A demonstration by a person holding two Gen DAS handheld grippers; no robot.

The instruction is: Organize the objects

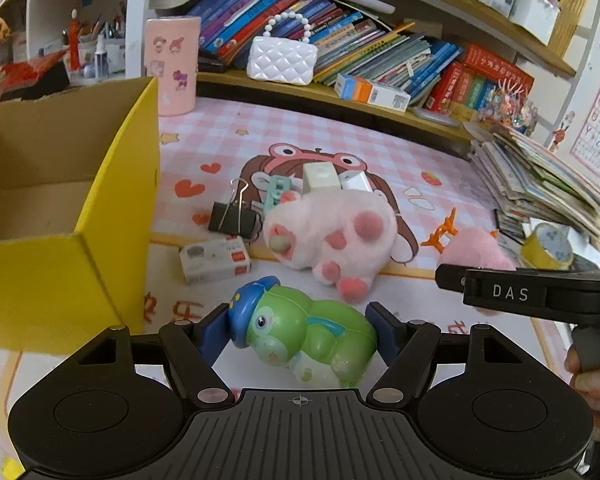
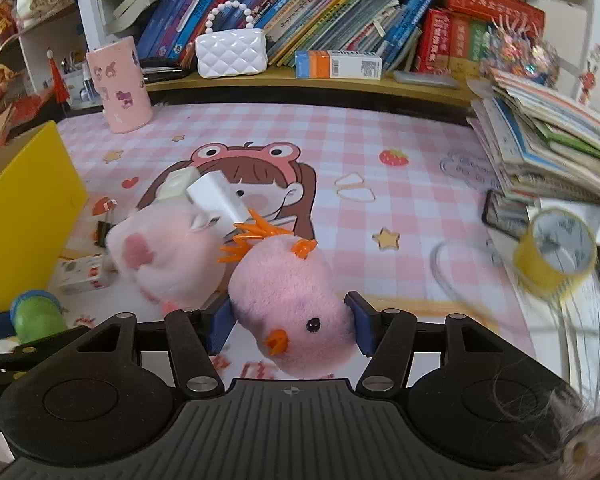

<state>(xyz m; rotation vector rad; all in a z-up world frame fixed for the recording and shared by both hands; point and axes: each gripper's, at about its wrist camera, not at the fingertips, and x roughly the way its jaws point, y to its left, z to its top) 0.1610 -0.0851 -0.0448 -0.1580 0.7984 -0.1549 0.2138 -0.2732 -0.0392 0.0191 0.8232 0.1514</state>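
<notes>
My left gripper (image 1: pixel 300 330) is shut on a green toy with a blue cap (image 1: pixel 312 330), held just right of the open yellow box (image 1: pixel 112 208). My right gripper (image 2: pixel 290 326) is shut on a pink plush chick (image 2: pixel 288 292) with orange feet and beak. On the pink checked mat lie a pink spotted plush (image 1: pixel 332 232), a black binder clip (image 1: pixel 232 216), a small white staple box (image 1: pixel 214 258), a teal clip (image 1: pixel 276 194) and white adapters (image 2: pixel 216 198). The green toy also shows at the left edge of the right wrist view (image 2: pixel 36 314).
A pink cup (image 1: pixel 176 64) stands at the back left of the mat. A white quilted purse (image 1: pixel 282 60) and rows of books sit on the shelf behind. A stack of booklets (image 2: pixel 552 140) and a yellow tape roll (image 2: pixel 554 254) are on the right.
</notes>
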